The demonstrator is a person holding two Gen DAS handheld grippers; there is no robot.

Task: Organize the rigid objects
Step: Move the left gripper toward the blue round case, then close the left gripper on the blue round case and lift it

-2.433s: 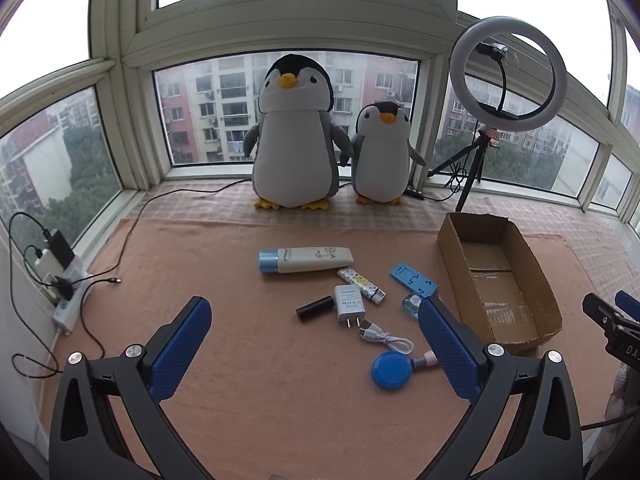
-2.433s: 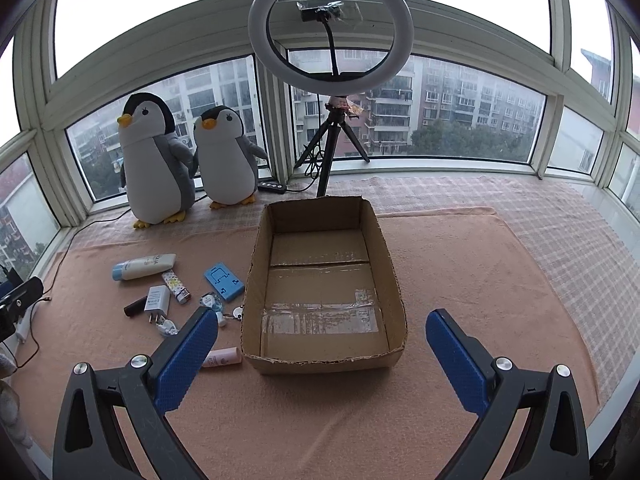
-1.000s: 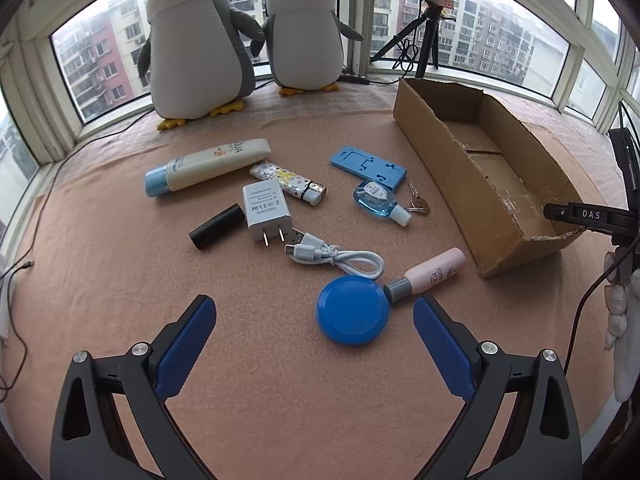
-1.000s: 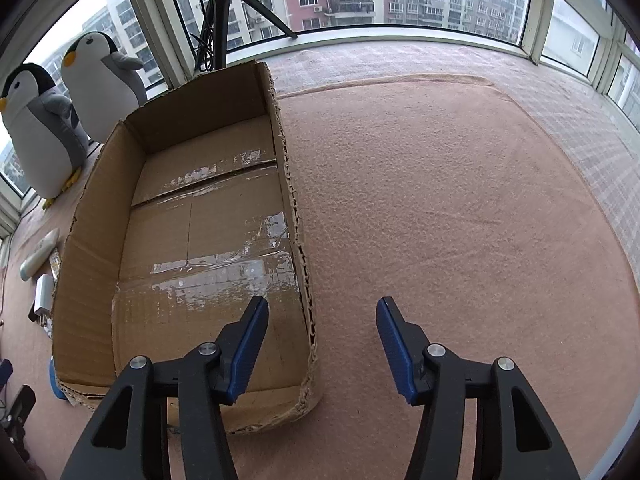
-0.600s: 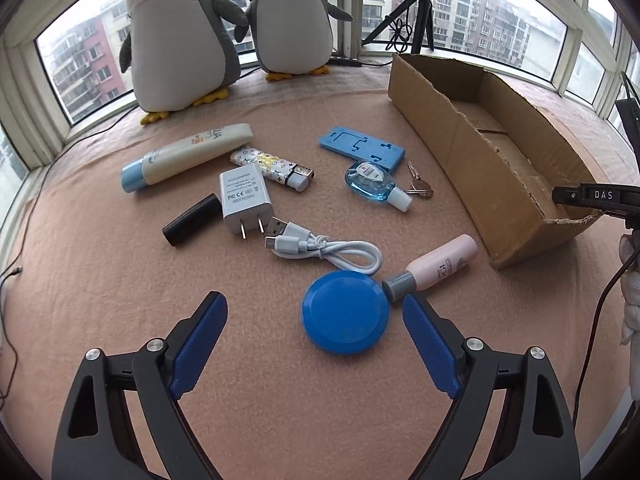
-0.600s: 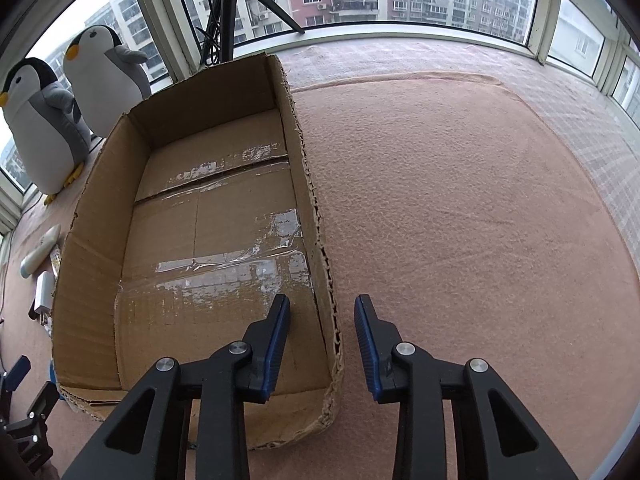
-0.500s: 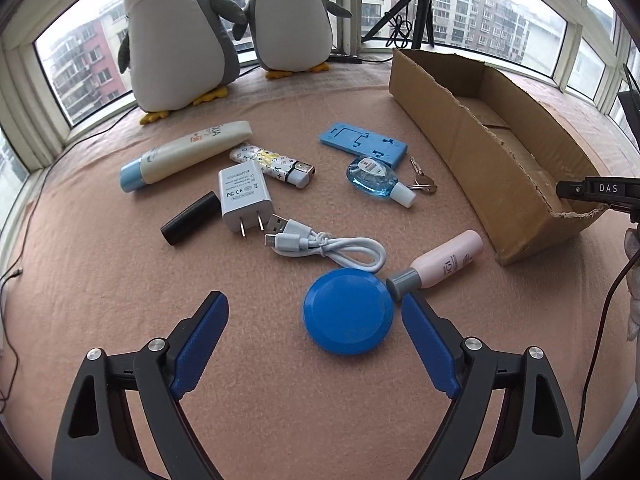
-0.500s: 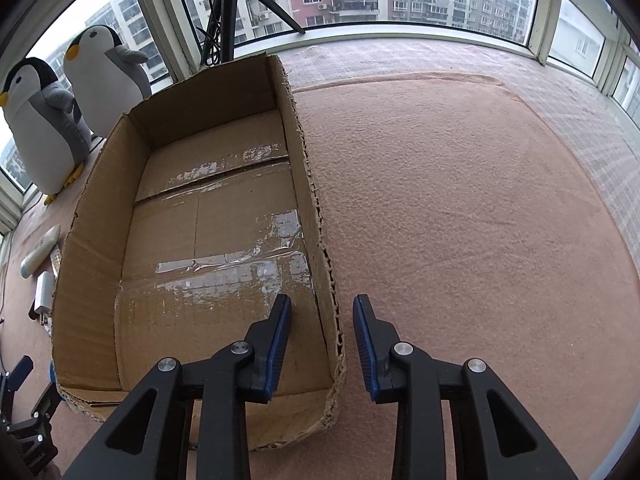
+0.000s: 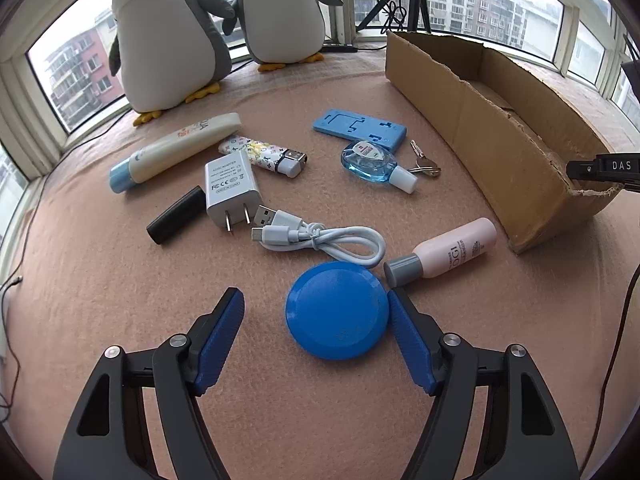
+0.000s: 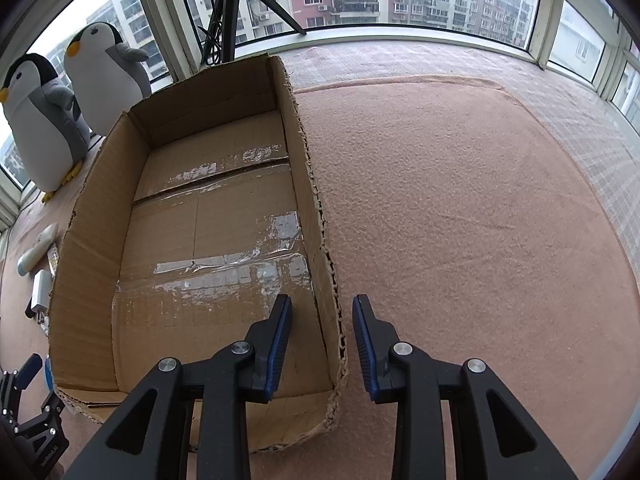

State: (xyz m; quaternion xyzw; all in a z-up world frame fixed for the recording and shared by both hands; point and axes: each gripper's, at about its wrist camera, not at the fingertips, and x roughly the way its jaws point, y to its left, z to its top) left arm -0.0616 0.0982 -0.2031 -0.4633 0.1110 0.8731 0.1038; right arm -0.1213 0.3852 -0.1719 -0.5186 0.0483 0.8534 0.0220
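Now my left gripper [image 9: 314,312], jaws spread, straddles the disc [image 9: 337,311] low centre; my right gripper [image 10: 322,326] brackets the box [image 10: 316,200] wall, unclamped; next, pinch.

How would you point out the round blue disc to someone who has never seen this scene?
Start at the cardboard box on the pink mat; small items lie scattered left of it. The round blue disc lies nearest the camera, between the left hand-held gripper's fingers, the only flat circular item, below the white cable.

Left hand-held gripper [image 9: 314,304] wide open; right hand-held gripper [image 10: 322,306] seemingly half-closed.
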